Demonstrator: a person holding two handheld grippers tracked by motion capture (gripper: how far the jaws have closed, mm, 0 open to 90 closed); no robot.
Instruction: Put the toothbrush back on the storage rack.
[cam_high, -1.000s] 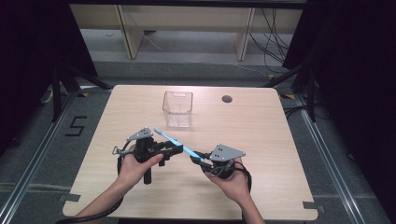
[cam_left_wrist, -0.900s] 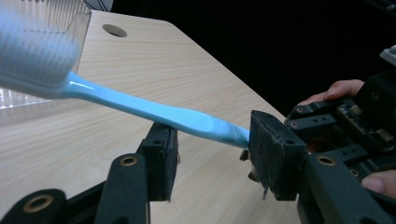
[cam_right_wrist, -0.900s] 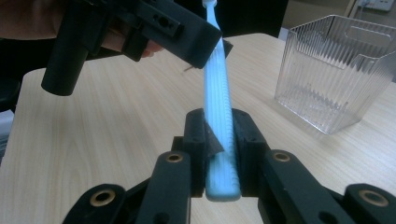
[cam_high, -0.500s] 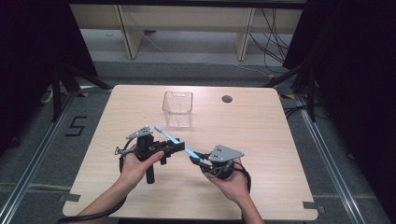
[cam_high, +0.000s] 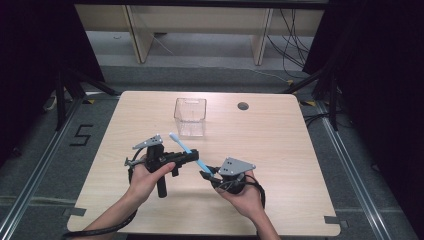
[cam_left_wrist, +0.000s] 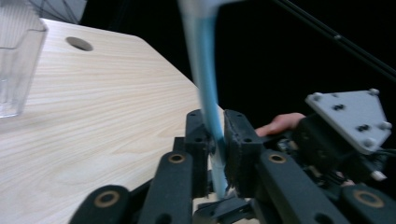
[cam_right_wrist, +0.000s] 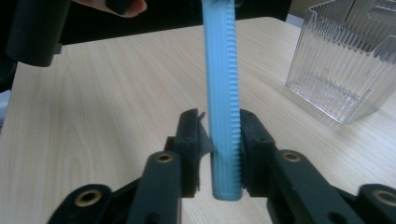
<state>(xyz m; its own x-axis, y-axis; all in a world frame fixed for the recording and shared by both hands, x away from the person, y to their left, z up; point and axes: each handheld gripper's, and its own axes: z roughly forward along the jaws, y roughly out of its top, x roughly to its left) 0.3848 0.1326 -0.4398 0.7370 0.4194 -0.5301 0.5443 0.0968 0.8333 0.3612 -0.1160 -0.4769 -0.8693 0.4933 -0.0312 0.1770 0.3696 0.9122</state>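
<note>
Both my claws clamped on blue toothbrush (cam_high: 187, 149): left gripper (cam_high: 189, 157), right gripper (cam_high: 206, 174); clear bin (cam_high: 190, 116) near, bare wood table (cam_high: 290, 150) around

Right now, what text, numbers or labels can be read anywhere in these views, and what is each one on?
"5": a white numeral marked on the dark floor, left of the table.
No readable text on the clear container, the blue toothbrush, or either gripper.
</note>
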